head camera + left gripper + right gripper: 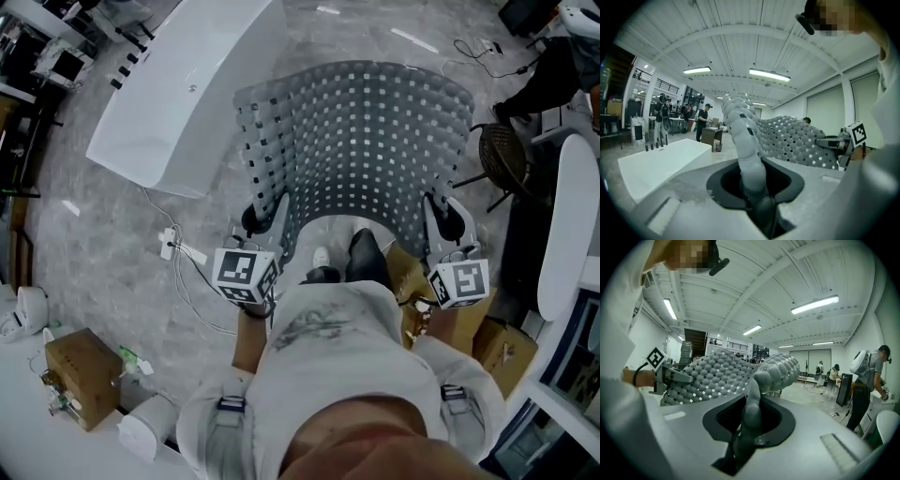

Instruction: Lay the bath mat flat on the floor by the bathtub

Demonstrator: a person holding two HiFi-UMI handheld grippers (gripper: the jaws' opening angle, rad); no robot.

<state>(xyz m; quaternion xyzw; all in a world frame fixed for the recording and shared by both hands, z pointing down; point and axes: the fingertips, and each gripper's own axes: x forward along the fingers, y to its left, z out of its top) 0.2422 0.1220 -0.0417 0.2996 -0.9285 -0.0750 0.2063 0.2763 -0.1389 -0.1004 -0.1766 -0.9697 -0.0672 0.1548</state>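
Between the two grippers, the bath mat is hanging spread out above the grey floor, just right of the white bathtub in the head view. The left gripper is pinching the mat's near left corner, with a bunched edge caught in its jaws. The right gripper is clamping the near right corner likewise. The mat's far edge seems to be curling upward, though the steep view is blurring that.

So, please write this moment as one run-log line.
left gripper: shut on bath mat | right gripper: shut on bath mat | bath mat: spread, bowed, not flat | bathtub: ahead-left
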